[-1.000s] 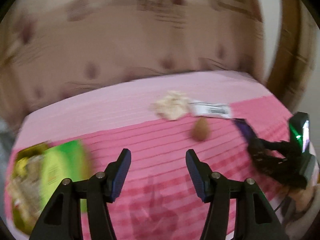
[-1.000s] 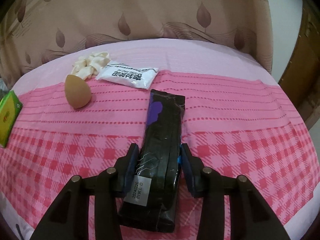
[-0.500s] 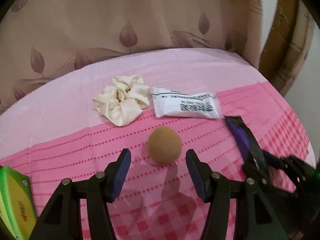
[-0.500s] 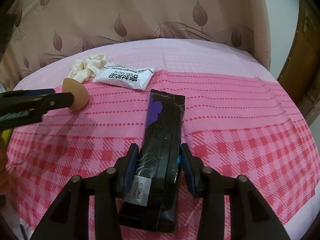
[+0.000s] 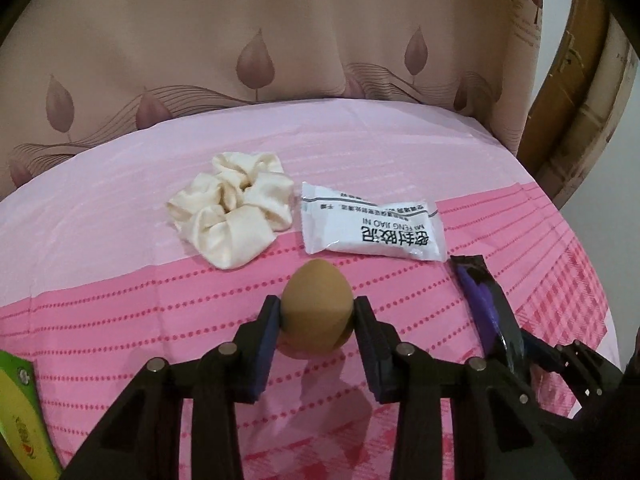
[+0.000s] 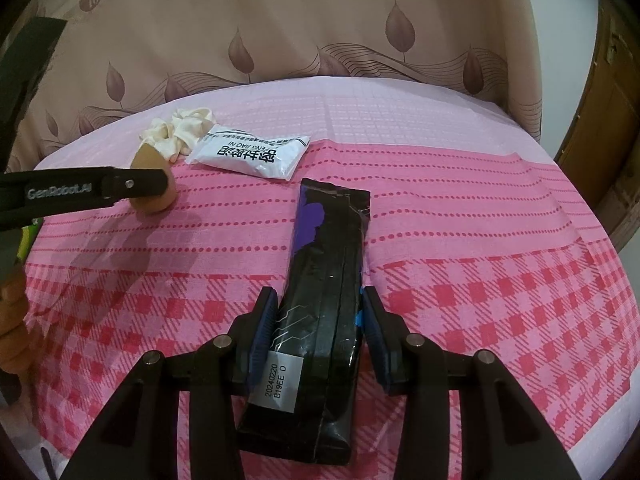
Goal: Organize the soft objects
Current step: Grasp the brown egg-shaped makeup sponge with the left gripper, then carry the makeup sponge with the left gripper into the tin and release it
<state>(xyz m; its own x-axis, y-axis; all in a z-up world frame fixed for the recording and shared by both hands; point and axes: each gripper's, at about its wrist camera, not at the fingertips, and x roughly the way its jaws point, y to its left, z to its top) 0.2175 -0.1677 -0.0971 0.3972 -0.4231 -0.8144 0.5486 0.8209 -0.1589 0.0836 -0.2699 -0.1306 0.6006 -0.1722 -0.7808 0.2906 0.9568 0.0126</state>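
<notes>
- At the centre of your left wrist view, your left gripper is closing on the brown egg-shaped sponge; both pads touch its sides and it bulges a little between them.
- One second ago this gripper was wide apart and the sponge was far ahead at about 1 o'clock; half a second ago the sponge sat just in front of the jaws. Now it is between them, so the reach is done and the grasp has begun.
- For the task, I judge that the sponge is the soft object to move next. It rests on the pink tablecloth, not lifted yet.
- Your right gripper is clamped on the black packet, which lies on the cloth and points to 12 o'clock. It has not changed from the earlier frames.
- From the sponge, the cream scrunchie lies at 11 o'clock and the white sachet at 1 o'clock, both near but apart from it, same as before.
- A green box shows at 8 o'clock, at the edge of the left view.
</notes>
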